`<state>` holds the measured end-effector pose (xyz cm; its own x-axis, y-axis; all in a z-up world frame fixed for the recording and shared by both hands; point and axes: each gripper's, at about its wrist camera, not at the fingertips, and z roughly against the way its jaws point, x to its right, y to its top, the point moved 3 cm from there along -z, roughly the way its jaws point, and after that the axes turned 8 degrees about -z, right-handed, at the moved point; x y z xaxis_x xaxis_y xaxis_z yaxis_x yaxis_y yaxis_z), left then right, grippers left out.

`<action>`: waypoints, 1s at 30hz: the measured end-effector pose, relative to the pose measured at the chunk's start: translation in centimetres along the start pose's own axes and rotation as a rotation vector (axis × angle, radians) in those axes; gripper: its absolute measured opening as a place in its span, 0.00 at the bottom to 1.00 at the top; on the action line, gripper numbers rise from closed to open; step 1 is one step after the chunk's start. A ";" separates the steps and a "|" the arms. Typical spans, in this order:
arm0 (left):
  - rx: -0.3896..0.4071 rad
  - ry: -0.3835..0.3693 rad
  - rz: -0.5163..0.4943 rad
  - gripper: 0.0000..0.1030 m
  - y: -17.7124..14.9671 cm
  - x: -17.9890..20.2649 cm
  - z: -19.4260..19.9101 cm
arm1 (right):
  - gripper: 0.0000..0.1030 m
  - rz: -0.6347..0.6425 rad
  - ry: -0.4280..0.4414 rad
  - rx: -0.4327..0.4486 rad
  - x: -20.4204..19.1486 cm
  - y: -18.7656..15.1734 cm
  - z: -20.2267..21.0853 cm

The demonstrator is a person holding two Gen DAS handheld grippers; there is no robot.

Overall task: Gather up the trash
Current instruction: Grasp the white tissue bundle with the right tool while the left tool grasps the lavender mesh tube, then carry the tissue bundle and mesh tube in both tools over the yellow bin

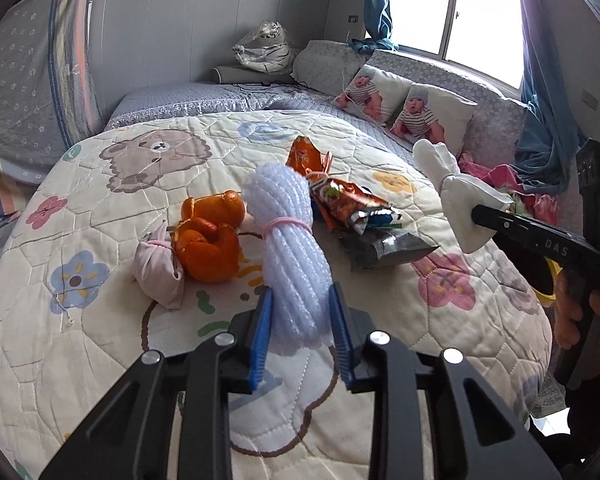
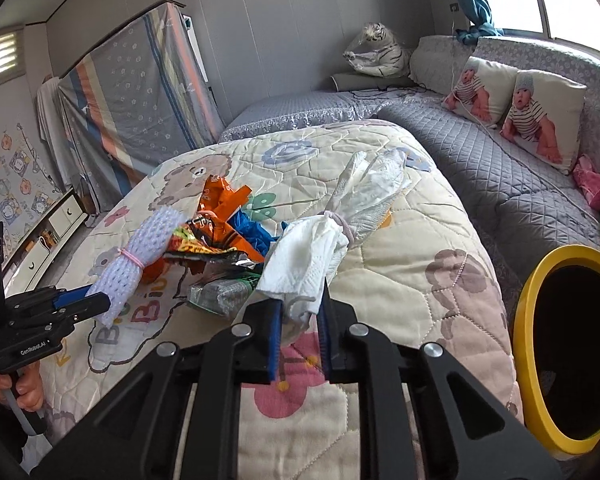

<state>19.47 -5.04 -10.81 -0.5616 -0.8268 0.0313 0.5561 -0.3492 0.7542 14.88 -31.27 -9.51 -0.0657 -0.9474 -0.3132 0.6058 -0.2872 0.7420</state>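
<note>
The left gripper [image 1: 302, 334] has its blue ribbed fingers [image 1: 262, 336] clamped on the lower end of a white foam-net roll [image 1: 288, 240], banded in pink. The right gripper [image 2: 300, 340] is clamped on a crumpled white tissue bundle [image 2: 304, 260], also tied. Both items are raised above the quilted bed [image 1: 100, 320]. Orange peels [image 1: 208, 236], foil wrappers [image 1: 356, 212] and a pink bundle [image 1: 158, 270] lie mid-quilt. A yellow-rimmed bin [image 2: 528, 340] stands just beside the bed's edge.

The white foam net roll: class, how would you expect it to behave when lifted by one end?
The foam net roll is probably very light, being open mesh. Likely squashy: the left gripper pinches its end. The pink band should stop it unrolling.
</note>
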 end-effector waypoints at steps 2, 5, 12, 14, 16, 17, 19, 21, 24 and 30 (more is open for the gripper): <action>0.017 0.001 0.013 0.26 -0.1 -0.2 0.9 | 0.14 0.009 -0.006 0.013 -0.2 0.0 0.6; 0.037 0.009 0.024 0.26 -0.4 -0.4 2.1 | 0.14 0.018 -0.013 0.029 -0.5 0.1 1.3; 0.065 0.027 0.049 0.26 -1.1 -1.2 4.2 | 0.14 0.028 -0.019 0.051 -1.1 0.0 2.7; 0.076 0.036 0.058 0.26 -1.3 -1.4 4.8 | 0.14 0.032 -0.018 0.053 -1.2 0.0 3.0; 0.086 0.044 0.067 0.26 -1.3 -1.8 5.3 | 0.14 0.037 -0.020 0.056 -1.4 0.0 3.2; 0.092 0.049 0.073 0.26 -1.2 -1.9 5.6 | 0.14 0.039 -0.021 0.059 -1.4 0.1 3.3; 0.101 0.058 0.084 0.26 -1.2 -2.3 6.1 | 0.14 0.044 -0.021 0.064 -1.4 0.1 3.6; 0.108 0.066 0.094 0.26 -1.1 -2.5 6.4 | 0.14 0.047 -0.022 0.071 -1.3 0.2 3.8; 0.117 0.073 0.100 0.26 -0.9 -2.7 6.8 | 0.14 0.050 -0.024 0.080 -1.3 0.3 4.3; 0.131 0.076 0.097 0.26 -0.1 -2.4 7.2 | 0.14 0.054 -0.033 0.094 -1.1 0.5 4.9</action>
<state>16.31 0.15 -6.25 -0.4585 -0.8865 0.0623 0.5184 -0.2099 0.8290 11.32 -31.01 -5.89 -0.0622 -0.9656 -0.2525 0.5318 -0.2462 0.8103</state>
